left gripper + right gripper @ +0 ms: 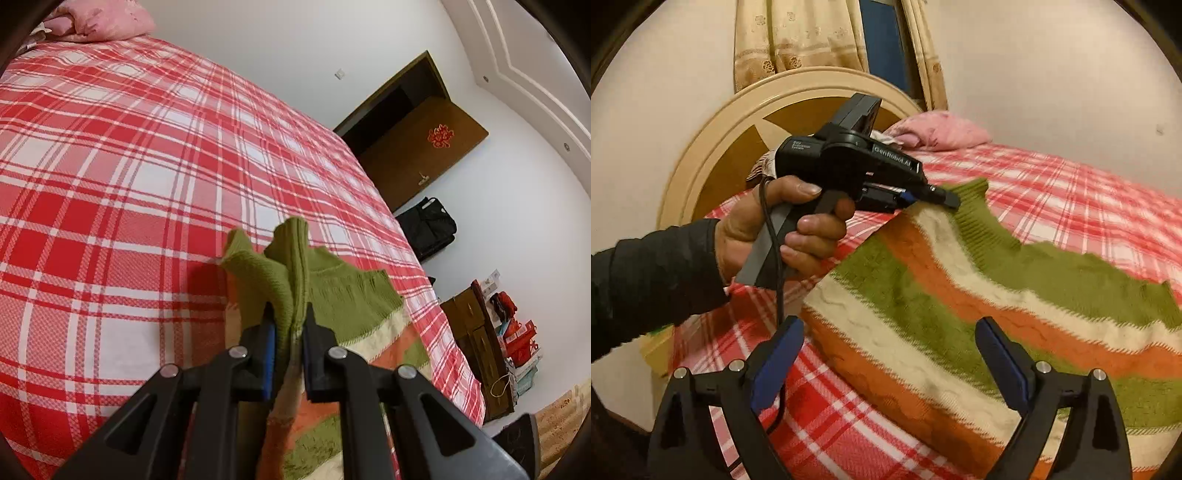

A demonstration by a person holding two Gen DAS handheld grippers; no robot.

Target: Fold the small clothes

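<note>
A small knitted sweater [960, 314] with green, cream and orange stripes lies on the red plaid bed [1071, 206]. My left gripper [290, 317] is shut on the sweater's green shoulder edge [295, 280] and lifts it off the bed. It also shows in the right wrist view [945, 197], held by a hand and pinching the sweater's upper corner. My right gripper [890, 332] is open and empty, hovering just above the sweater's striped lower body.
A pink pillow [938, 131] and a round cream headboard [738, 122] stand at the bed's head. Past the bed's far side are a brown door [417, 147], a black bag [428, 225] and a wooden cabinet [476, 332] with red items.
</note>
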